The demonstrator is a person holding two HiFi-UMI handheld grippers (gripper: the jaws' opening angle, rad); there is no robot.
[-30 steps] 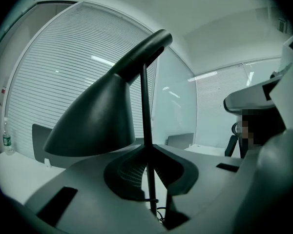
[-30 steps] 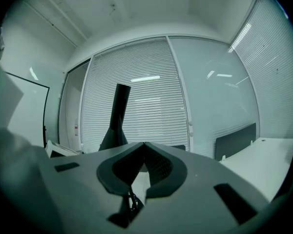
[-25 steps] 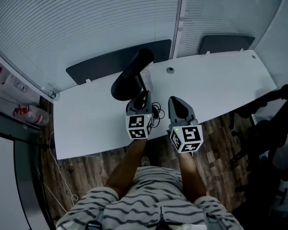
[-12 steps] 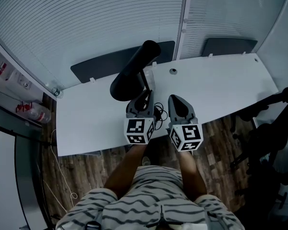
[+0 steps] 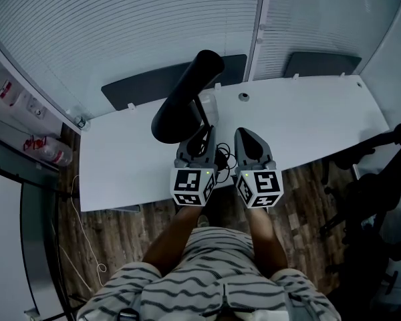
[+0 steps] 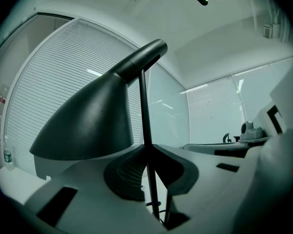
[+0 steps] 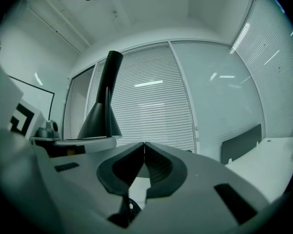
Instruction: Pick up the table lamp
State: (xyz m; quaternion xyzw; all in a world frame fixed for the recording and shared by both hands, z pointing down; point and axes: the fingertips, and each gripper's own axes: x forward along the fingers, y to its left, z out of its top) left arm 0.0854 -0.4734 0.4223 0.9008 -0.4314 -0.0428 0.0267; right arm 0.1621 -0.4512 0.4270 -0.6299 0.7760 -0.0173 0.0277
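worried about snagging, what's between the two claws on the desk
A tangle of black cord lies on the white desk between the left claw and right claw, seen in the head view.

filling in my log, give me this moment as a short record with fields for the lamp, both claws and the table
lamp: black, cone shade, thin stem
left claw: shut on the lamp's stem
right claw: shut, nothing between its jaws, beside the left one
table: white, below both claws
lifted: cannot tell, lamp's base not clearly seen
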